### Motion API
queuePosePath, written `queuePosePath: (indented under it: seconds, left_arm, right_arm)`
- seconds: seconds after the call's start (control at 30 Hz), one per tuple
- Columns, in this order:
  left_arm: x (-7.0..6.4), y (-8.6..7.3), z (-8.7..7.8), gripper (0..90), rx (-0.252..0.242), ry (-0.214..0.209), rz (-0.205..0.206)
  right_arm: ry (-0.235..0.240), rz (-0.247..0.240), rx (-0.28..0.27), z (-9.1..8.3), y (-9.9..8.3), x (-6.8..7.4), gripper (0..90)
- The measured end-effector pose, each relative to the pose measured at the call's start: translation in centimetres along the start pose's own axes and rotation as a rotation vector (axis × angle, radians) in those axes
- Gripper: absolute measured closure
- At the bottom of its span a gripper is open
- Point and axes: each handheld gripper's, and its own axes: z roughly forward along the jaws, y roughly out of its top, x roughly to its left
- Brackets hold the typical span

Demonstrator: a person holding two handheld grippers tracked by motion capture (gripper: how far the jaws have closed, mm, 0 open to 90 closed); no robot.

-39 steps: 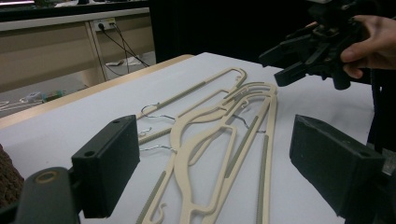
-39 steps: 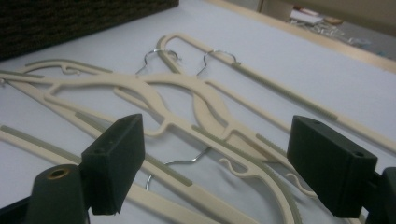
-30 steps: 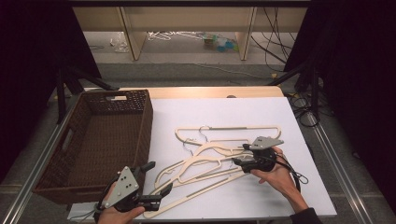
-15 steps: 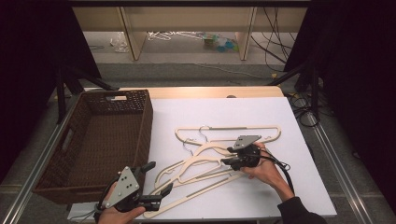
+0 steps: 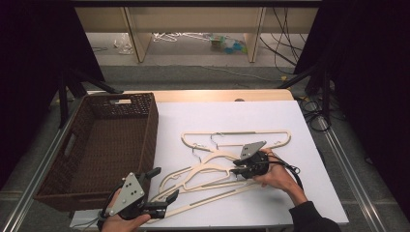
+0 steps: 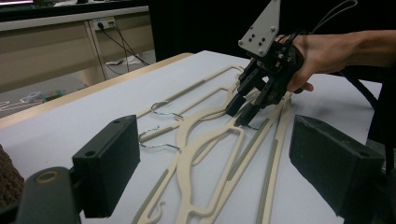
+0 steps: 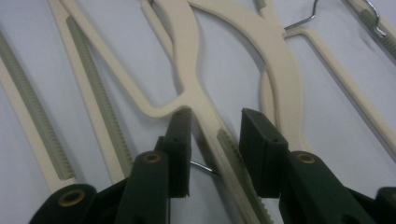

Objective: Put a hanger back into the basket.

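Wicker basket (image 5: 96,145) — high view alone

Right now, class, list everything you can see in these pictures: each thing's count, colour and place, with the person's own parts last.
Hangers: several, cream with metal hooks, overlapping on the sheet.
Basket: one, dark brown wicker, left of the sheet.
Sheet: one, white, covering the table.
Table: one, light wood edge at the far side.
Left gripper: one, black, jaws open, near front edge.
Right gripper: one, black, jaws open astride a hanger arm.
Hands: two, one holding each gripper.
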Motion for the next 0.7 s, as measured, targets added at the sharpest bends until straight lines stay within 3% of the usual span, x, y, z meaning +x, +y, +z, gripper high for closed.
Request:
queuePosePath:
  seconds: [0.03,0.23,0.33,0.5,0.7]
  left_arm:
    - [0.1,0.02,0.01,16.2,0.002,-0.001,0.016]
    - [0.11,-0.01,0.05,16.2,0.011,0.0,0.024]
    - [0.12,-0.01,0.14,16.2,0.016,-0.003,0.031]
    - [0.11,-0.06,0.08,16.2,0.018,0.002,0.017]
    - [0.13,-0.01,0.12,16.2,0.016,-0.002,0.03]
  right_arm:
    - [0.004,-0.029,0.003,0.09,-0.03,-0.01,65.4]
    - [0.013,-0.065,-0.013,0.19,-0.2,-0.1,65.5]
    - [0.048,-0.09,-0.021,0.17,-0.38,-0.27,69.9]
    - [0.06,-0.176,-0.012,0.0,-0.18,-0.22,74.5]
    - [0.087,-0.196,0.001,-0.69,-0.07,-0.09,76.8]
